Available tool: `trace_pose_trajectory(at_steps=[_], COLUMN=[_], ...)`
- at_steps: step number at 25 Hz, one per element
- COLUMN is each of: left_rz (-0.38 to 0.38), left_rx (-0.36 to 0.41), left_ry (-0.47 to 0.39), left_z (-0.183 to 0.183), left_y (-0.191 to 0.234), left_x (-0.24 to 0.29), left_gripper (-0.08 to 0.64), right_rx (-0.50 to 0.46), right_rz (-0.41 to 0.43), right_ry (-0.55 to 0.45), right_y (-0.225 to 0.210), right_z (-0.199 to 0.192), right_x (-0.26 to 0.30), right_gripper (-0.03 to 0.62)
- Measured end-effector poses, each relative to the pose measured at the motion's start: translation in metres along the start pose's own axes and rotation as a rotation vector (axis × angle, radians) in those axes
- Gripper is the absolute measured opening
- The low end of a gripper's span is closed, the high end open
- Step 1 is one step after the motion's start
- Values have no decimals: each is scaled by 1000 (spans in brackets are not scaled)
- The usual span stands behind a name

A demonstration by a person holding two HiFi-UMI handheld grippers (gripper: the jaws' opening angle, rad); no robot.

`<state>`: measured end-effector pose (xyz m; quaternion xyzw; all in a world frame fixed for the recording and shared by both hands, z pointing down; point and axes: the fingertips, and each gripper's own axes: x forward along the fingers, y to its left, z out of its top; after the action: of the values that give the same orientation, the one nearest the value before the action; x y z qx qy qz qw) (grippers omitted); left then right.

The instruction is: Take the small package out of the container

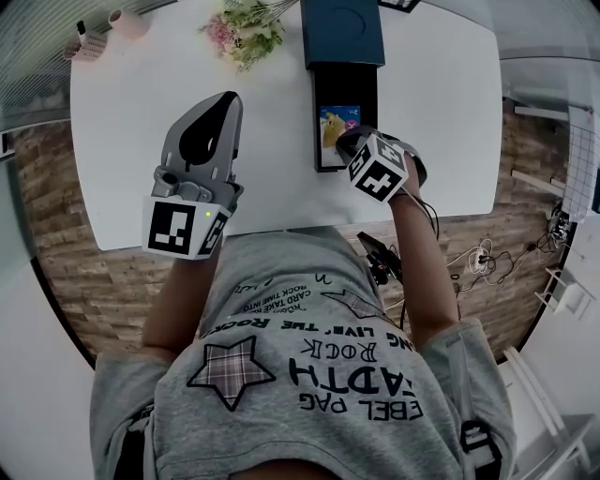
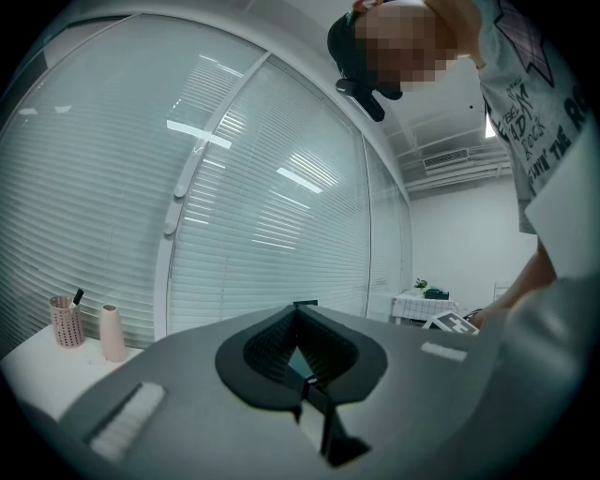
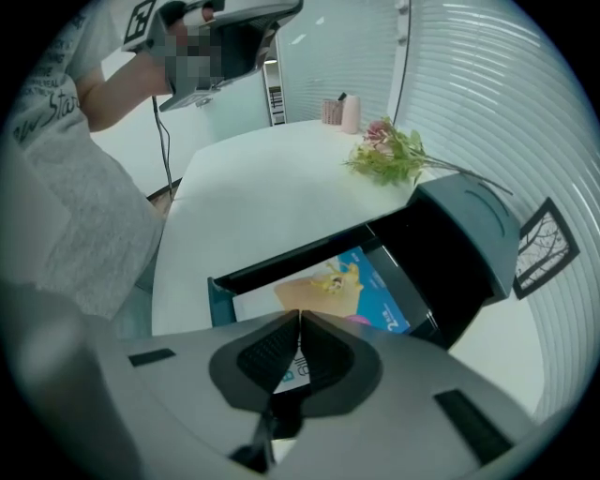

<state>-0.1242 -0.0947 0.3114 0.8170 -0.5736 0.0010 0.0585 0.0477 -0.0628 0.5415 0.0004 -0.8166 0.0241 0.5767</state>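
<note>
1. Grey printed T-shirt (image 1: pixel 309 375) of the person fills the near edge of the head view, with both forearms reaching out over the white table (image 1: pixel 141 122).
2. Left gripper (image 1: pixel 230 98) hangs level above bare table, well to the left of the container; its jaws are pressed together with nothing between them.
3. Right gripper (image 1: pixel 352 141) points steeply down over the near end of the dark teal container (image 1: pixel 316 122). Its jaws are also pressed together and pinch nothing.
4. The small package (image 1: pixel 337 127), blue with a yellow cartoon figure, lies flat inside the container, directly under and just beyond the right gripper's tips. Whether the tips touch it cannot be told.
5. The container's lid (image 1: pixel 342 33) lies past its far end.
6. Flowers (image 1: pixel 246 30) lie left of the lid; a pink vase (image 1: pixel 127 21) and a cup (image 1: pixel 84 45) stand at the far left corner.
</note>
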Motion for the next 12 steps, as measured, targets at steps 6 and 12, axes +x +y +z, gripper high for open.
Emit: trace_pose_trajectory(at_steps=[6,12], left_rz=[5,9], left_rx=[1,1], left_ry=[-1,-2], left_z=[1,3], left_y=[0,3], left_x=[-4,-7], left_gripper=[9,9], right_rx=[53,101], right_rz=[31,43], right_ry=[-27,-87], right_y=[0,-7], right_z=[0,8], right_x=[-2,-12], right_gripper=[17,18])
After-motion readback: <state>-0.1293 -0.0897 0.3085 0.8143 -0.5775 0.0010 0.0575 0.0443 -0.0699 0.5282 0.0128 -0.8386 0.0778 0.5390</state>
